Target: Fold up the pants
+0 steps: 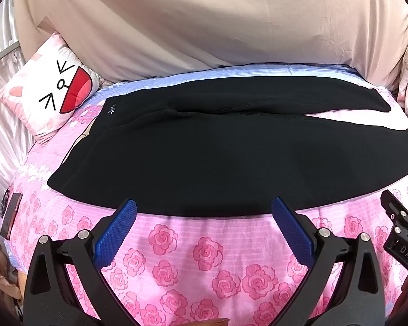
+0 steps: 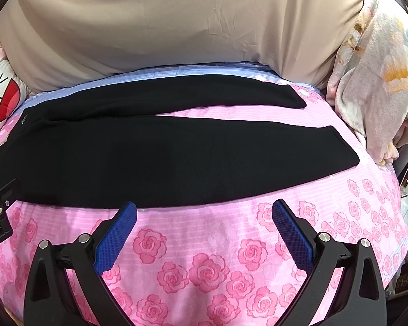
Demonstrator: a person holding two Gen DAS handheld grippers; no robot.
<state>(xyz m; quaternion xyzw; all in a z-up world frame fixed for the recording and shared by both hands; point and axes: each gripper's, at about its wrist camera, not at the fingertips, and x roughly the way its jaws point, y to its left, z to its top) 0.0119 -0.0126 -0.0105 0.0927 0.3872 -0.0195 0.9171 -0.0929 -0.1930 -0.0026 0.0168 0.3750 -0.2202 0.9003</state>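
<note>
Black pants (image 1: 217, 157) lie flat across the pink rose-print bed cover (image 1: 204, 258), waistband at the left, two legs running to the right. The far leg (image 2: 204, 92) and the near leg (image 2: 190, 160) split apart toward the cuffs. My left gripper (image 1: 204, 209) is open with blue pads, empty, hovering just short of the pants' near edge. My right gripper (image 2: 204, 212) is open and empty too, just short of the near leg's edge. Each gripper's body shows at the edge of the other's view.
A white and pink cartoon-face pillow (image 1: 51, 92) sits at the bed's far left. A beige sheet (image 1: 204, 27) covers the back. A floral blanket (image 2: 375, 81) is piled at the right. A phone (image 1: 11, 214) lies at the bed's left edge.
</note>
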